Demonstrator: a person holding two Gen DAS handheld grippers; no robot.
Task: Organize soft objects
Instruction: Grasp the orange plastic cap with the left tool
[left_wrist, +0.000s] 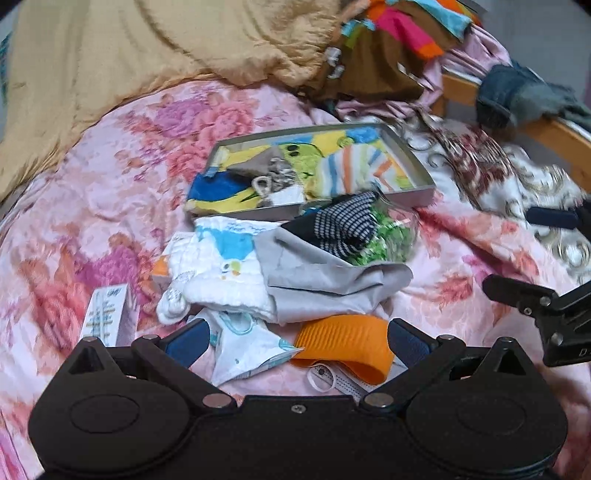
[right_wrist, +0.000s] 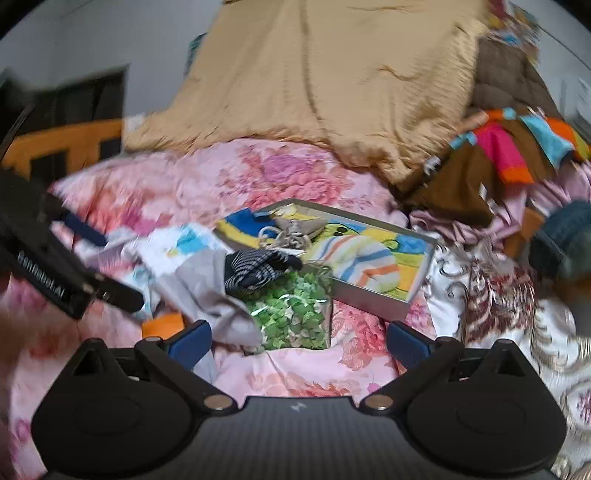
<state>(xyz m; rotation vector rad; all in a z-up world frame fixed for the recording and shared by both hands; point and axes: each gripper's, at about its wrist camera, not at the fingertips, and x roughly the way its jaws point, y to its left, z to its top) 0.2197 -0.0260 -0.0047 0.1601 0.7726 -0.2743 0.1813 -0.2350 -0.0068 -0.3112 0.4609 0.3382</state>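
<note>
Both pairs of jaws stand wide apart with nothing between them. From the left gripper (left_wrist: 295, 341) the heap of soft things lies at twelve o'clock: an orange ribbed band (left_wrist: 347, 341) sits just ahead between its blue pads, a white printed cloth (left_wrist: 225, 273) at eleven, a grey cloth (left_wrist: 325, 284) straight beyond. The dark checked sock (left_wrist: 343, 225) lies farther on, draped across a bag of green bits (left_wrist: 388, 240), its long axis running from seven to one o'clock with the far end touching the rim of the grey tray (left_wrist: 417, 199).

From the right gripper (right_wrist: 295, 341) that bag (crinkled, shiny) is right ahead at twelve, the sock (right_wrist: 258, 271) just past it at eleven, lying nearly crosswise, nine to three. The tray (right_wrist: 373, 301) sits at one o'clock. Judged from this, the left gripper is nearer the band and cloths, the right nearer the sock.
</note>
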